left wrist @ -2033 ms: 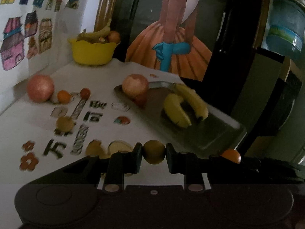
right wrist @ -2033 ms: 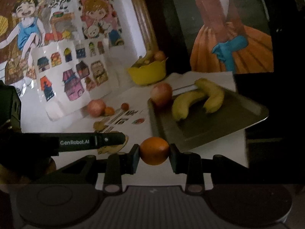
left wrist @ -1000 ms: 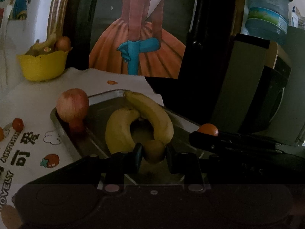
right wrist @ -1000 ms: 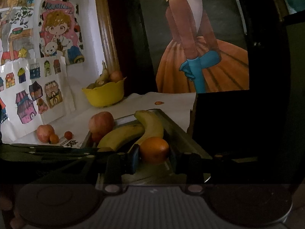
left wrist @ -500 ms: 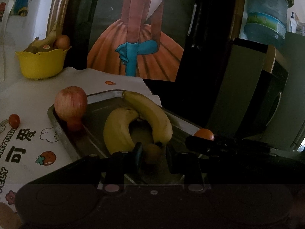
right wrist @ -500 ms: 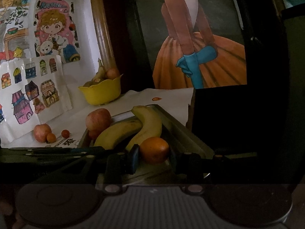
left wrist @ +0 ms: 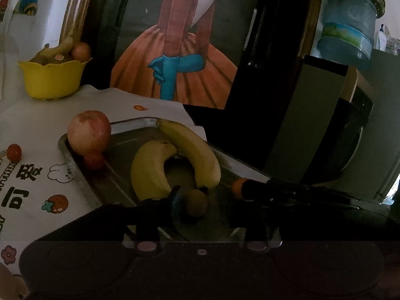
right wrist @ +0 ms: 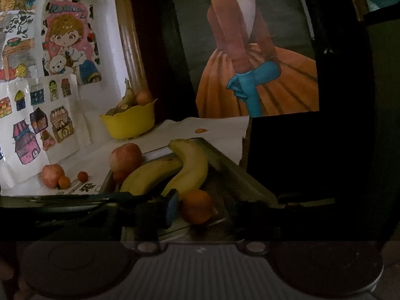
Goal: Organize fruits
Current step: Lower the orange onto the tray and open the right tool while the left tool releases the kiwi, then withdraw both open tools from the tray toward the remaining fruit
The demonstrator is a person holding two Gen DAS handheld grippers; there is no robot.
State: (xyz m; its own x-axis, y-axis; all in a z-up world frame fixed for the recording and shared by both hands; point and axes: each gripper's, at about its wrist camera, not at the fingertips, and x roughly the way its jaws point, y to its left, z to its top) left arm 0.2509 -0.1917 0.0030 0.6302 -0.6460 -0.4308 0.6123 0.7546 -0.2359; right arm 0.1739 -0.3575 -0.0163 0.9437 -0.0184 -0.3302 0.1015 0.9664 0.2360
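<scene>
A metal tray [left wrist: 75, 165] holds a red apple [left wrist: 88, 132] and two bananas [left wrist: 150, 170]. A small brown-green fruit [left wrist: 196, 202] lies on the tray below the bananas, between the fingers of my left gripper [left wrist: 206, 207]. Those jaws are opening, and the pads stand off the fruit. In the right wrist view, an orange [right wrist: 197, 206] sits on the tray [right wrist: 225, 160] beside the bananas [right wrist: 190, 170]. My right gripper [right wrist: 210, 210] is also opening around the orange. Its blue left pad is just clear of the orange, and its right finger is lost in the dark.
A yellow bowl [left wrist: 50, 80] of fruit stands at the back left. On the printed cloth lie another apple [right wrist: 51, 175], a small orange [right wrist: 64, 182] and a cherry tomato [right wrist: 82, 175]. A framed painting and dark furniture rise behind and right of the tray.
Both grippers came from the cloth to the tray with their fruit. In the last half second both sets of jaws spread, and the brown-green fruit and the orange now rest on the tray.
</scene>
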